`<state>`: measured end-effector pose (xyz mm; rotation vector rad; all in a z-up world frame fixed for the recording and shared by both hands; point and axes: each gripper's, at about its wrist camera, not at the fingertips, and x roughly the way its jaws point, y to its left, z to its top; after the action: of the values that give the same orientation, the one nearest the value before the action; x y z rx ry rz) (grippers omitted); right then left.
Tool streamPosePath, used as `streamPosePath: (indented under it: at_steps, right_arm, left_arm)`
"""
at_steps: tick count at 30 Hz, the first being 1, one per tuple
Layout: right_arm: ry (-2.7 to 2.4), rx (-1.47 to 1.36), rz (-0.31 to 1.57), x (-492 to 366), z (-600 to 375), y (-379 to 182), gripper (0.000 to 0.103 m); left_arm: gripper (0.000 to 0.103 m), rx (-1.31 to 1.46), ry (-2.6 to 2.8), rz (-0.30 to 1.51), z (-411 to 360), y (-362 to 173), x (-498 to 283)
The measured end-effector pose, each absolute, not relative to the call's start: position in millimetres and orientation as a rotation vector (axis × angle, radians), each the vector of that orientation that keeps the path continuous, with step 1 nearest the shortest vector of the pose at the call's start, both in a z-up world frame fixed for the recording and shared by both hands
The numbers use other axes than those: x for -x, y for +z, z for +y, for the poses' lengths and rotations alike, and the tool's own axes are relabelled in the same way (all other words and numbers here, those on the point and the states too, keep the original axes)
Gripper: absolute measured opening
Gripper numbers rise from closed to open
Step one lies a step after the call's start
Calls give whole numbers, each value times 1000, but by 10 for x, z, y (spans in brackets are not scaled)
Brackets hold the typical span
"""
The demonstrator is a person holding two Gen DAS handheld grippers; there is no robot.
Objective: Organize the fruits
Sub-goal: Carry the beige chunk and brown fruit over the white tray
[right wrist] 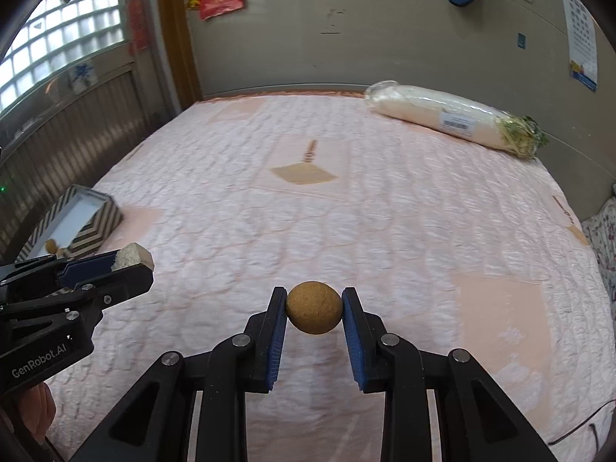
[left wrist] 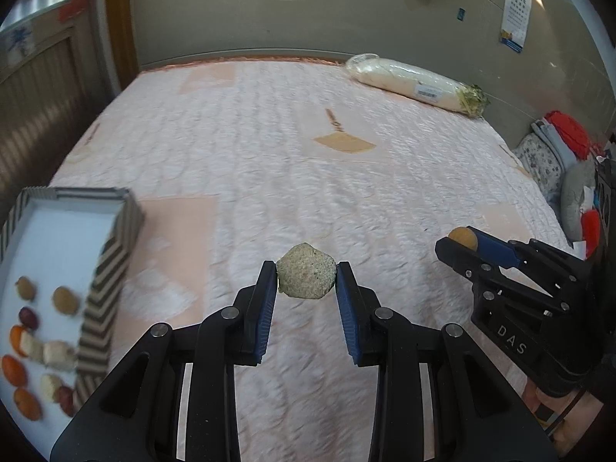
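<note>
Across the quilted pink bed [left wrist: 269, 146], a striped-walled tray [left wrist: 115, 269] at nine o'clock holds sorted fruits. Left tongs [left wrist: 307, 275] pinch a pale, faceted, grainy lump [left wrist: 306, 275]; right tongs [right wrist: 313, 302] pinch a smooth brown round fruit [right wrist: 313, 308]. Best practice: keep both grips firm, lower over the tray's white floor, then release beside matching pieces.

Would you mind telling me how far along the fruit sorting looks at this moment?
Well along: the striped tray already holds small orange, brown, dark red and pale pieces in groups. In hand: the left gripper clamps a pale angular piece, and the right gripper clamps a round brown fruit, both above the bed cover. Left: setting these two in the tray. No other loose fruit shows.
</note>
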<state>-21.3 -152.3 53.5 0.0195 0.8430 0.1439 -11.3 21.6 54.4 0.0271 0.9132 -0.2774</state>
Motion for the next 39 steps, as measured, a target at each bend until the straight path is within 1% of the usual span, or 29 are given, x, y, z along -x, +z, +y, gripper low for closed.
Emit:
streamPosePath:
  at_steps: [27,39]
  right_arm:
    - [391,117,786,551,56,828,28]
    - [524,188,774,582,773,894,28]
  left_arm:
    - [31,24,-8,853,1490,773,662]
    - [31,68,99,862,2084,717,834]
